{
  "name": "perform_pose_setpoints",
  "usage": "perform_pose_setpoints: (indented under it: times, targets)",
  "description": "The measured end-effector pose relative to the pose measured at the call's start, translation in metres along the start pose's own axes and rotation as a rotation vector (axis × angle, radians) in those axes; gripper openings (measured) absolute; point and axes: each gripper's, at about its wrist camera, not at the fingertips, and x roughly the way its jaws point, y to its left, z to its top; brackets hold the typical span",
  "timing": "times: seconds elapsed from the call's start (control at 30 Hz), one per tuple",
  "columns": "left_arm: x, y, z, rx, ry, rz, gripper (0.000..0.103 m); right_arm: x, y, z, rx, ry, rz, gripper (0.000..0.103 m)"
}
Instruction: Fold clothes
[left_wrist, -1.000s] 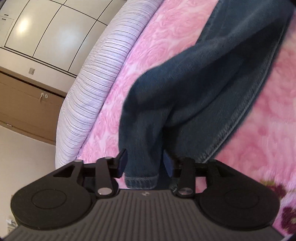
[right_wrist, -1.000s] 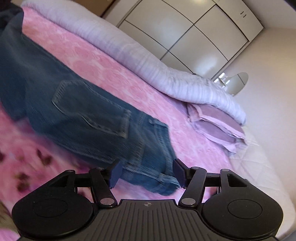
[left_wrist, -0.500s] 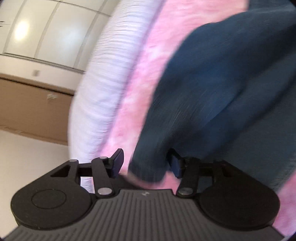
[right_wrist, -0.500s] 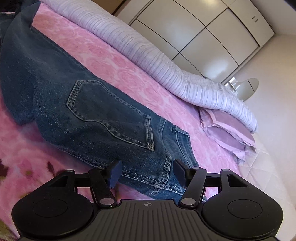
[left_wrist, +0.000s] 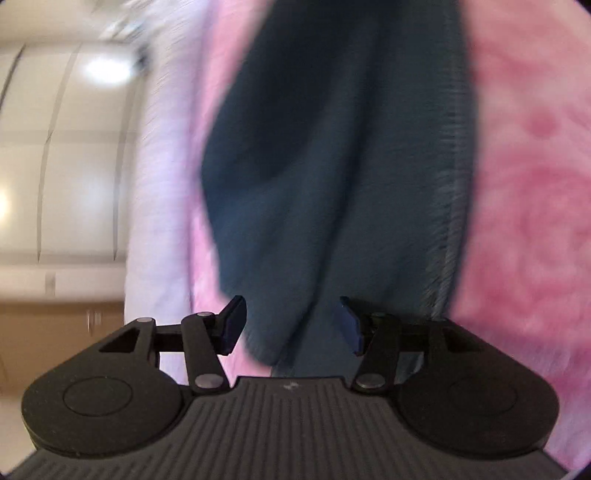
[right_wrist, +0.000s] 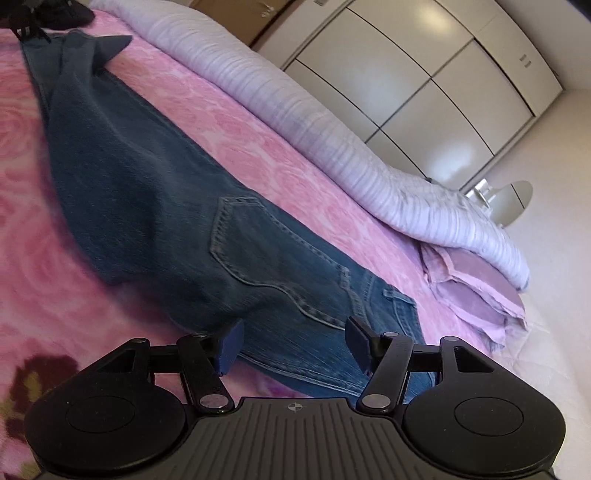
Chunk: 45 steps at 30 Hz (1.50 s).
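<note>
Jeans (right_wrist: 229, 236) lie lengthwise on the bed (right_wrist: 258, 144); left gripper (left_wrist: 291, 328) and right gripper (right_wrist: 293, 345), both spread, straddle hem and waistband, apparently ready to pinch.

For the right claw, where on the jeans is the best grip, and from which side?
Probably the waistband end of the jeans, just past the back pocket. It lies flat on the pink blanket, right ahead of the open right claw. Come in low from the near edge, one finger sliding under the hem, since the thick seam gives a firm bite.
</note>
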Motion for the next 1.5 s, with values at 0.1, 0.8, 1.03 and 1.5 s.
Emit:
perform_pose_setpoints:
  times: [0.1,0.8,1.03,1.5]
  targets:
    - [0.016,0.001,0.009,0.071,-0.010,-0.013,0.043,-0.002,0.004,-0.003,-0.012,0.000,-0.008,0.061]
    - [-0.040,-0.035,-0.025,-0.111,0.288,-0.154,0.008,-0.016,0.011,0.014,0.010,-0.077,0.060,0.061]
    - [-0.084,0.069,-0.048,-0.539,0.114,-0.222,0.019,-0.002,-0.017,0.031,0.044,-0.124,0.156,0.061]
    - [0.053,0.127,0.094,-0.605,-0.087,-0.572,0.031,0.155,-0.020,0.153,-0.117,-0.051,0.652,0.061]
